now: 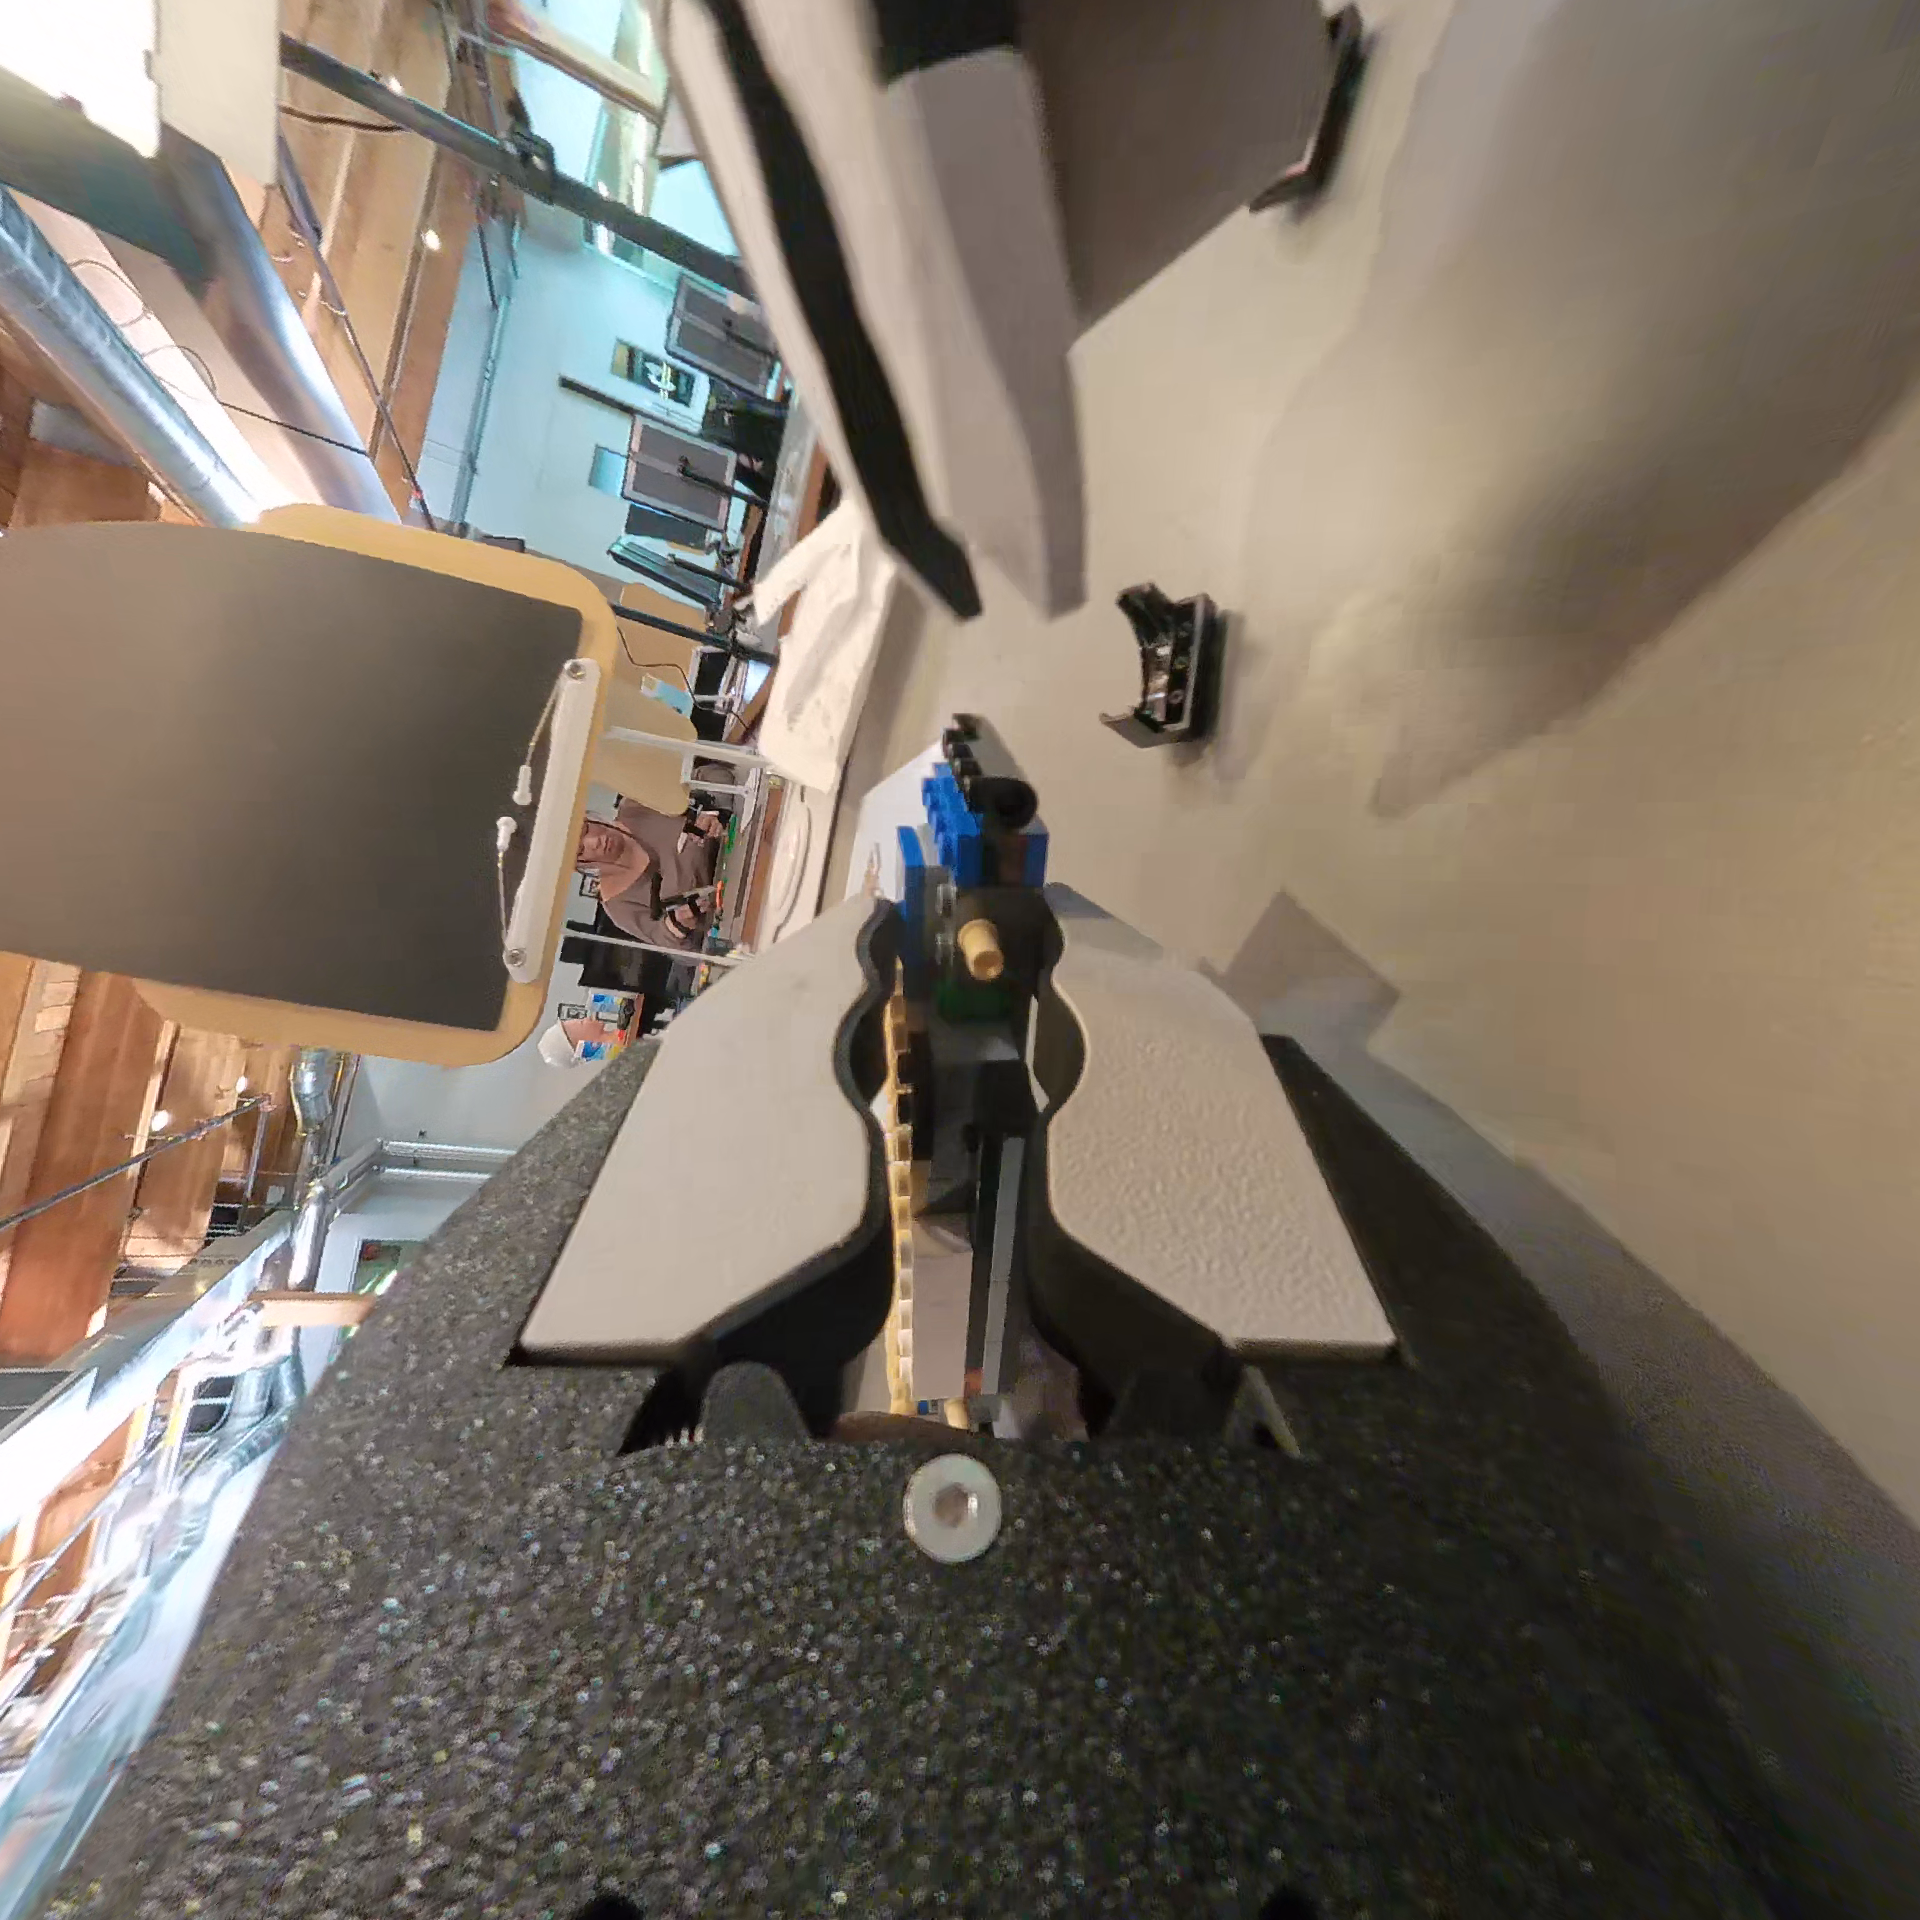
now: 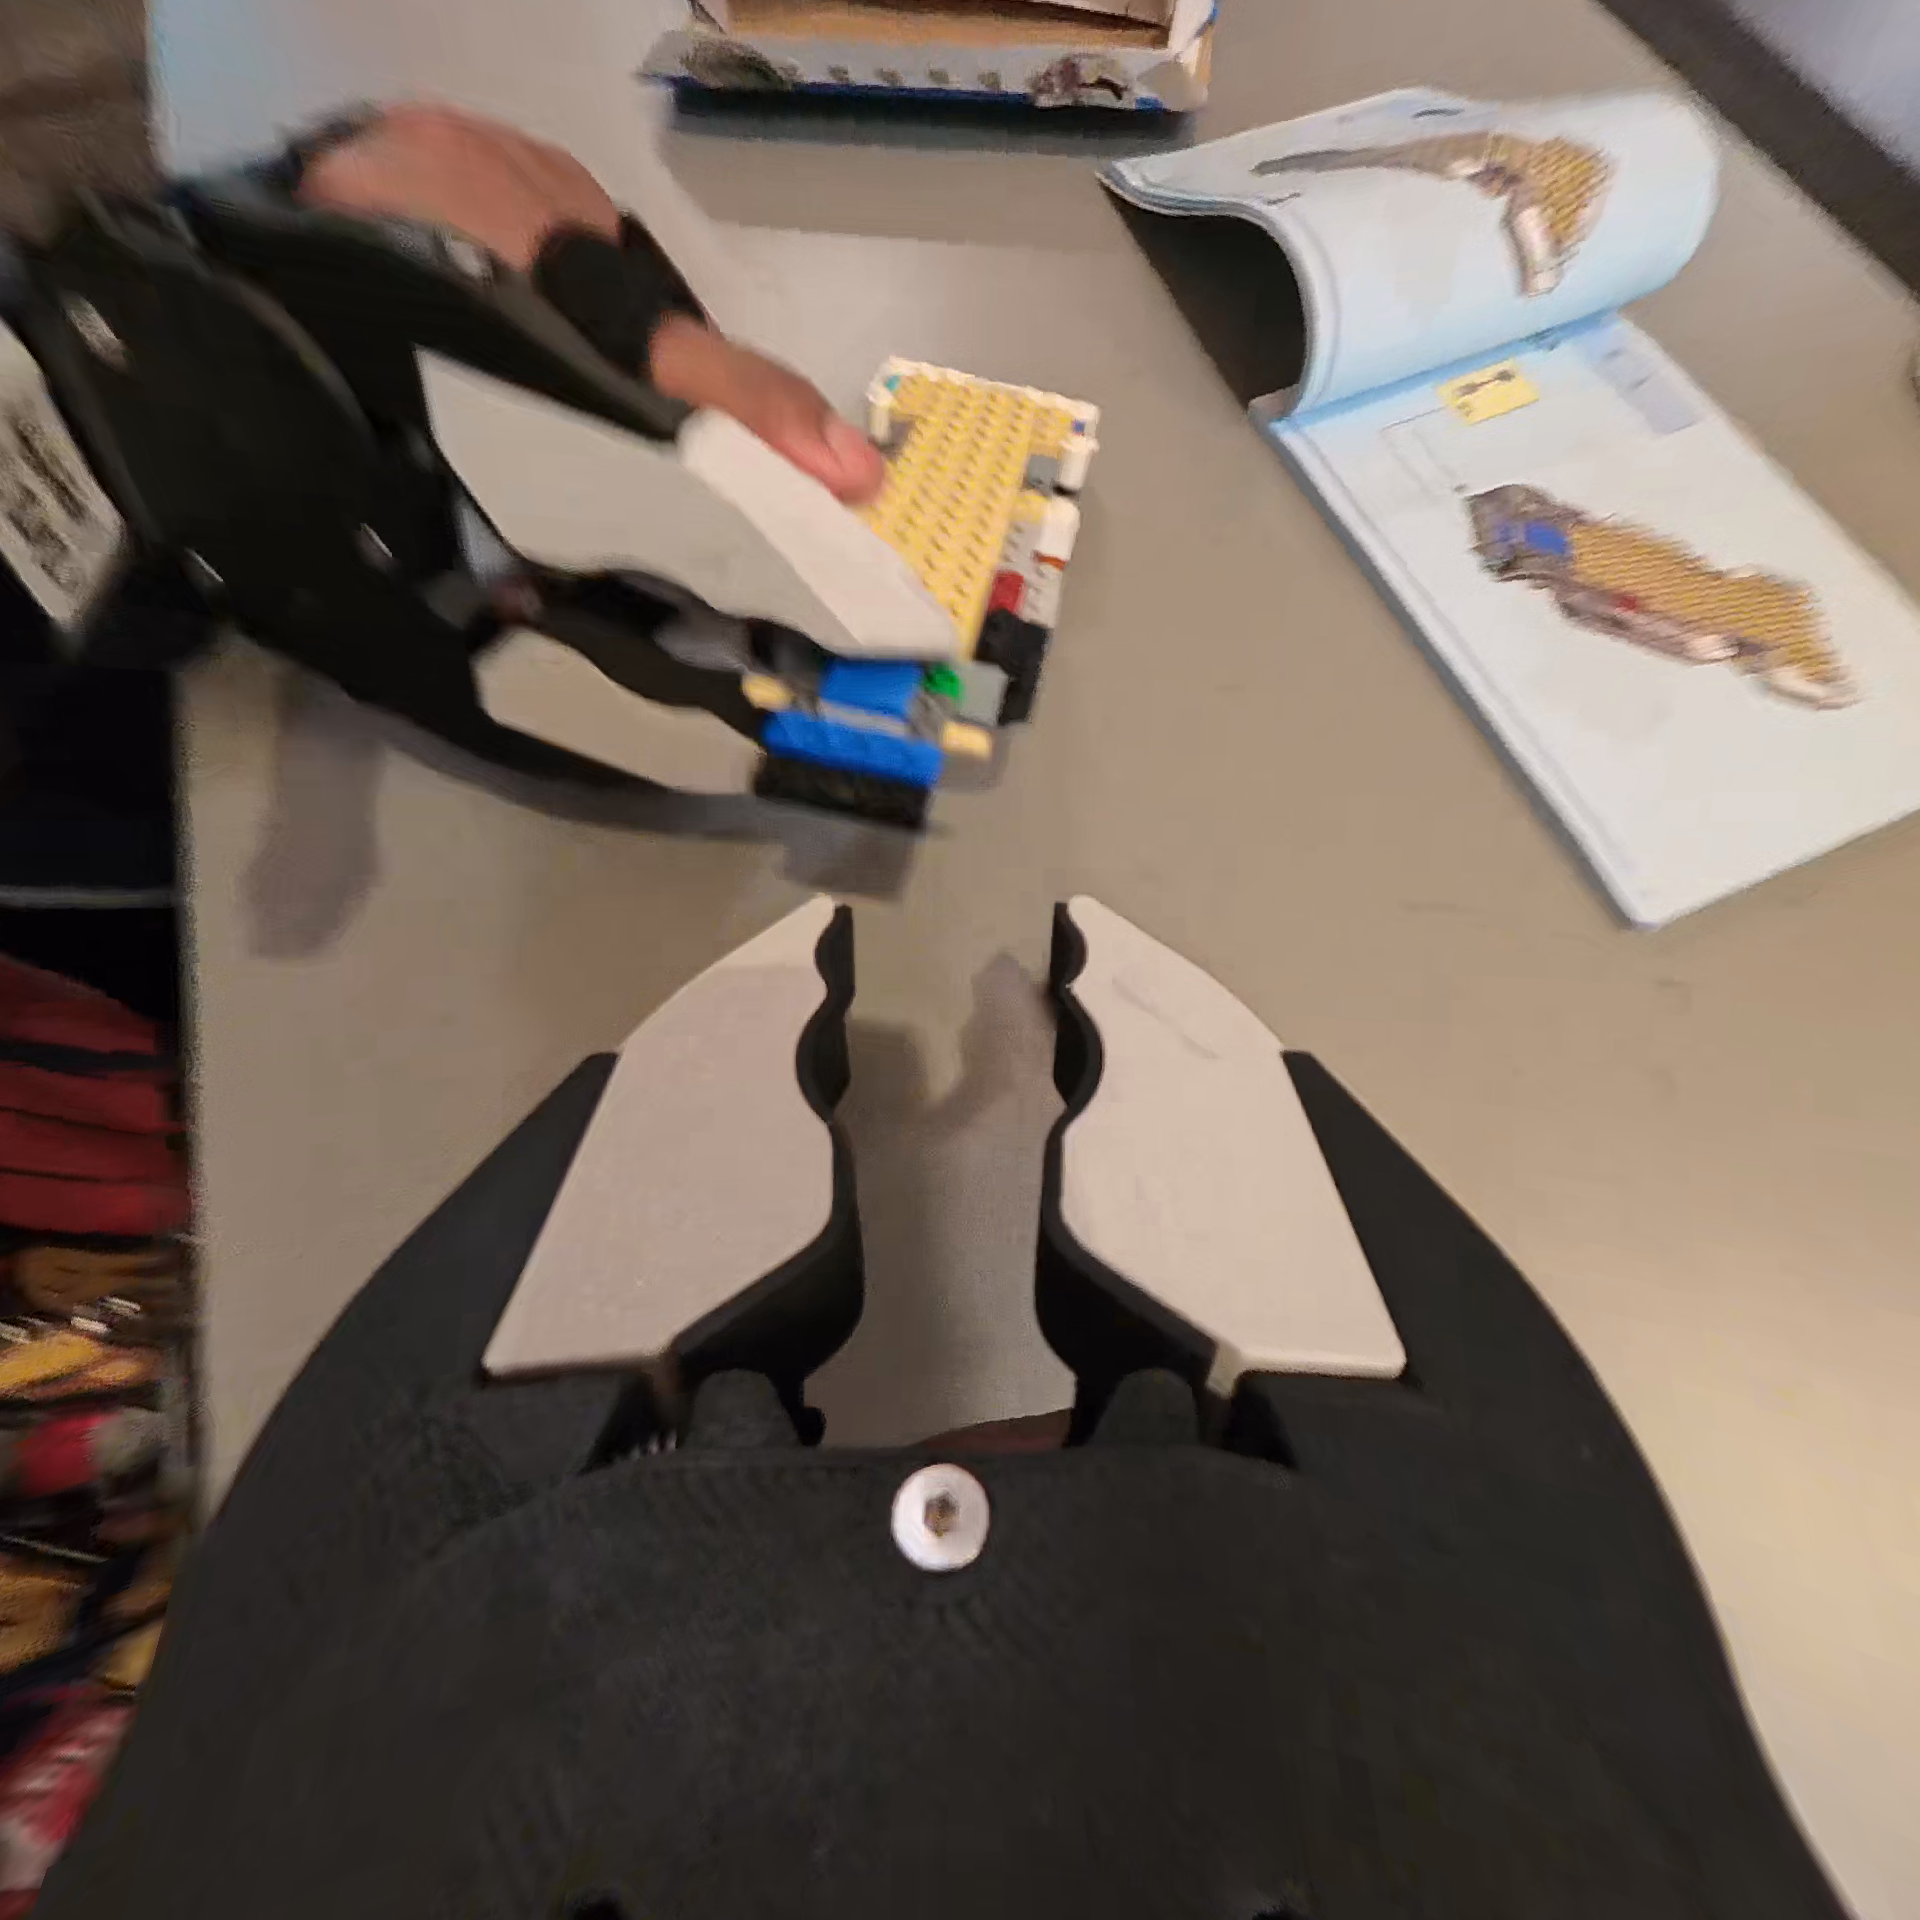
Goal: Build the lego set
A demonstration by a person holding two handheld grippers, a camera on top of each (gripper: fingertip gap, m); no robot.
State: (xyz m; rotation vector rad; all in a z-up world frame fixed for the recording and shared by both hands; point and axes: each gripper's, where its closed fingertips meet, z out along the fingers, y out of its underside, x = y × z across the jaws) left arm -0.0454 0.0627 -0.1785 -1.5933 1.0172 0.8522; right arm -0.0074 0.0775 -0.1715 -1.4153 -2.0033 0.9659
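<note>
Between the two grey fingers of the left gripper (image 1: 961, 935) sits a brick model (image 1: 971, 862), clamped edge-on: its tan studded plate lies against one finger (image 1: 727, 1122) and its grey and black side against the other. Blue bricks, a black tube and a tan peg stick out just past the fingertips. From the right wrist view the same model (image 2: 977, 488) shows its yellow studded top beyond the gripper's upper finger, with the person's hand (image 2: 499, 197) on the handle behind; motion blur leaves it unclear whether the model touches the grey table (image 2: 1247, 831).

Ahead of the left jaws and off to one side, a small black piece (image 1: 1169, 681) lies alone on the table.

The right gripper (image 2: 951, 920) has its jaws apart with only bare tabletop between them. The model lies ahead of them, slightly to the left. Farther ahead to the right lies an open instruction booklet (image 2: 1621, 582), and a cardboard box (image 2: 935, 52) at the far edge.
</note>
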